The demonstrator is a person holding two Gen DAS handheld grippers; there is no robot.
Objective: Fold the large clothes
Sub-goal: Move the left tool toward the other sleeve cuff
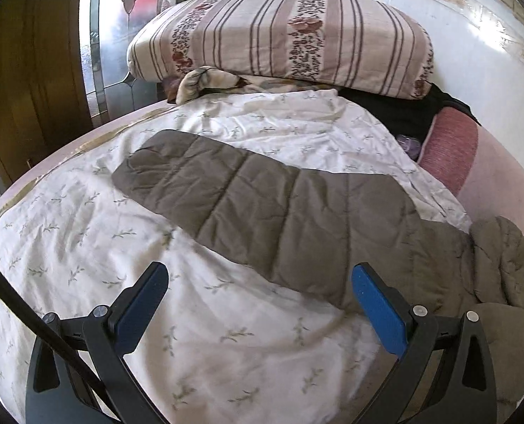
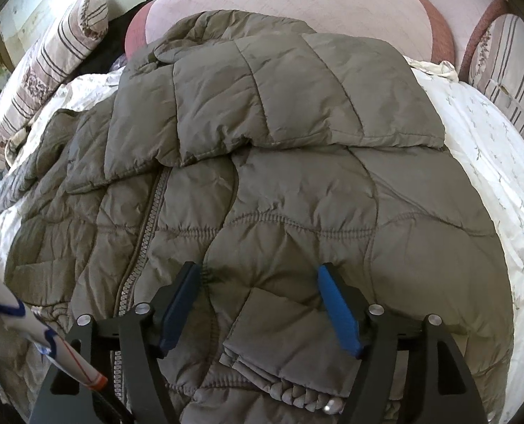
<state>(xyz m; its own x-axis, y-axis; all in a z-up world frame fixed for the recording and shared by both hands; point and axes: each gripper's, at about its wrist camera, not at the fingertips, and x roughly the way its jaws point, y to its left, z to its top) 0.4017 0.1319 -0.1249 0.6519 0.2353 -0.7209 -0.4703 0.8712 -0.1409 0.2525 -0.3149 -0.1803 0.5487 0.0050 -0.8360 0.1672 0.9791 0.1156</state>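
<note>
Jacket [image 2: 262, 176] lies flat on the bed [image 1: 85, 247], sleeve [image 1: 226, 194] stretched left for folding; left claw [image 1: 260, 304] and right claw [image 2: 258, 304] hover spread, empty.

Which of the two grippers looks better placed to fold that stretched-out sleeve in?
Left, probably. The left gripper hangs open beside the outstretched sleeve, its edge near one finger. The right gripper is open over the jacket body, away from it.

Daylit, glare off glossy wall [image 1: 421, 10], soft shadows, heavy fisheye edge warp, dark corners
</note>
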